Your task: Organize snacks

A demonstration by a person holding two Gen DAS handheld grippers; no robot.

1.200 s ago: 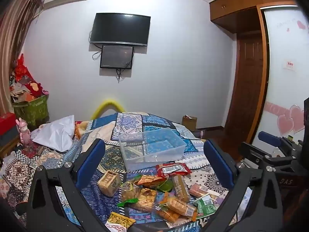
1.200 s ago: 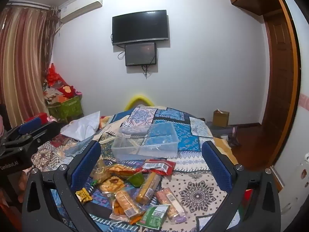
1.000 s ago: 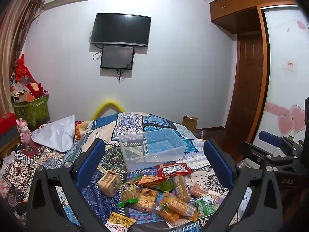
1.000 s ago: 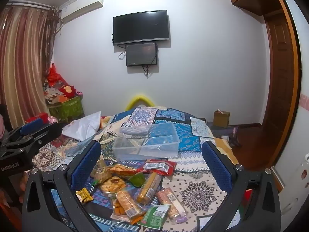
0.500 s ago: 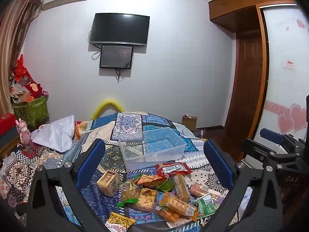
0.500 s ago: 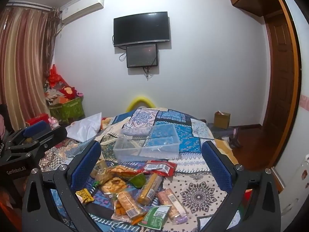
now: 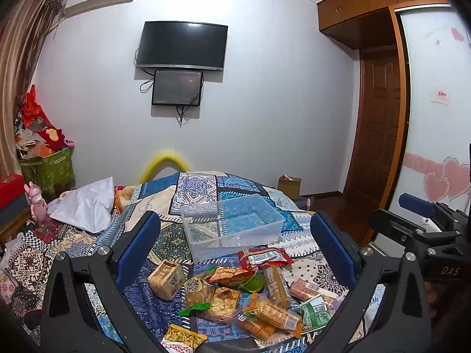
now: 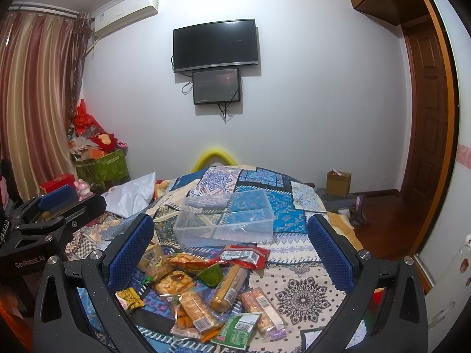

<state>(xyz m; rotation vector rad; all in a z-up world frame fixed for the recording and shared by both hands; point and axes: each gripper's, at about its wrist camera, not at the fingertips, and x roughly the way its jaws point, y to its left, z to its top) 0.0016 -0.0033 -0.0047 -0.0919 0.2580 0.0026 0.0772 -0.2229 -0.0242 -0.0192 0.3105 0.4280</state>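
Several wrapped snacks point(image 7: 235, 297) lie in a loose pile on the patterned bedspread point(image 7: 164, 235); the pile also shows in the right wrist view point(image 8: 206, 288). A red packet point(image 7: 263, 257) lies at the pile's far edge. Behind it stands an empty clear plastic box point(image 7: 232, 229), also in the right wrist view point(image 8: 226, 222). My left gripper point(image 7: 235, 247) is open and empty above the pile. My right gripper point(image 8: 231, 247) is open and empty too. Each gripper appears at the edge of the other's view.
A white plastic bag point(image 7: 88, 206) lies left on the bed. A green basket of red items point(image 8: 100, 167) and curtains stand at the left. A yellow arc point(image 8: 216, 154) rises behind the bed. A cardboard box point(image 8: 338, 182) sits on the floor by the wooden door.
Both grippers have barely shifted; the right view drifted slightly down and left. Nothing was picked up and the snacks lie as before.
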